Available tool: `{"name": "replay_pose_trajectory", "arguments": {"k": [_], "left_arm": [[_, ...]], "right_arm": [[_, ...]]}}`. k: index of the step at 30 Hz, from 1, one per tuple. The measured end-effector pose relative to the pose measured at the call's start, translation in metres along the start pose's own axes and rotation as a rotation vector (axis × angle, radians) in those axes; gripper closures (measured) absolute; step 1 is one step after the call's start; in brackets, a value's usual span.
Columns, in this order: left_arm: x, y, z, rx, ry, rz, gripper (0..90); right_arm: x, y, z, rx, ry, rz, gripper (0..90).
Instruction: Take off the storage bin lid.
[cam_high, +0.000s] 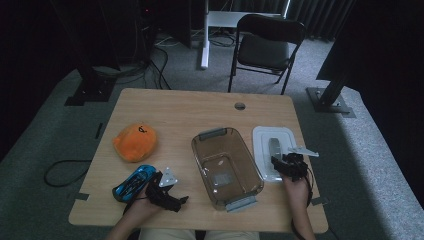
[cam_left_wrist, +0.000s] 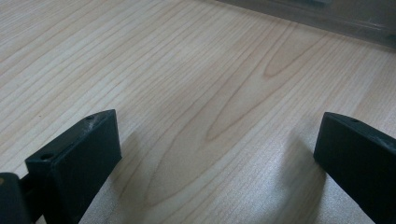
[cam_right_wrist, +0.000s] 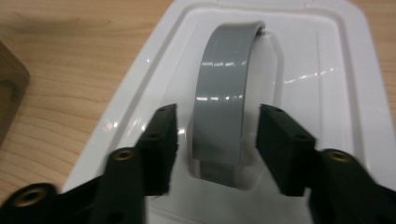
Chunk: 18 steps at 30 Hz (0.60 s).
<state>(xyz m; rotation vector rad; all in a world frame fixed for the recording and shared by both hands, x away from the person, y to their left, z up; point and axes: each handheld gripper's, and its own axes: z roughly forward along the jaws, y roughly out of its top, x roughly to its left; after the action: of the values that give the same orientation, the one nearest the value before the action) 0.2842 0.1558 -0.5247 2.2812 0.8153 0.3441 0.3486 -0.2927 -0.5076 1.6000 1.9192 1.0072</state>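
Across the high view, the tabletop (cam_high: 180, 107) carries an orange plush (cam_high: 134, 142), a blue toy car (cam_high: 132, 182), a clear brown container (cam_high: 226, 167) and, to its right, the white lid (cam_high: 272, 150) lying flat with its grey handle (cam_high: 274, 146) up. The left gripper (cam_high: 161, 192) rests near the car, and the right gripper (cam_high: 289, 165) sits over the lid's near end. Seen from the left gripper view, the 2 jaws stand wide apart over bare wood, nothing between them, with the container's wall (cam_left_wrist: 327, 18) at the top edge. Seen from the right gripper view, the jaws are part open and straddle the handle (cam_right_wrist: 224, 107), a gap showing on each side, so the pads do not yet press it. The likely next step is closing on that handle. Its glossy, curved face could let the pads slip, and a bite near 1 end could let the lid tilt when lifted.
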Motion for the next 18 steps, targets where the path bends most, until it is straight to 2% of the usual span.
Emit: {"name": "replay_pose_trajectory", "arguments": {"k": [5,6,7,10,12,15,18], "left_arm": [[0.0,0.0,0.0,0.0,0.0,-0.001,1.2],[0.0,0.0,0.0,0.0,0.0,-0.001,1.1],[0.0,0.0,0.0,0.0,0.0,-0.001,1.2],[0.0,0.0,0.0,0.0,0.0,0.0,1.2],[0.0,0.0,0.0,0.0,0.0,0.0,1.2],[0.0,0.0,0.0,0.0,0.0,-0.001,1.1],[0.001,0.0,0.0,0.0,0.009,-0.008,1.2]], "right_arm": [[0.004,0.002,-0.01,-0.014,0.008,0.006,27.2],[0.004,0.001,-0.012,-0.009,0.028,0.0,18.6],[0.006,0.001,-0.014,-0.004,0.054,-0.01,14.1],[0.01,-0.001,-0.017,0.008,0.078,-0.039,12.1],[0.014,-0.004,-0.02,-0.001,0.075,-0.06,12.1],[0.015,-0.008,-0.023,-0.021,0.086,-0.057,12.1],[0.016,-0.012,-0.026,-0.04,0.07,-0.071,12.1]]}}
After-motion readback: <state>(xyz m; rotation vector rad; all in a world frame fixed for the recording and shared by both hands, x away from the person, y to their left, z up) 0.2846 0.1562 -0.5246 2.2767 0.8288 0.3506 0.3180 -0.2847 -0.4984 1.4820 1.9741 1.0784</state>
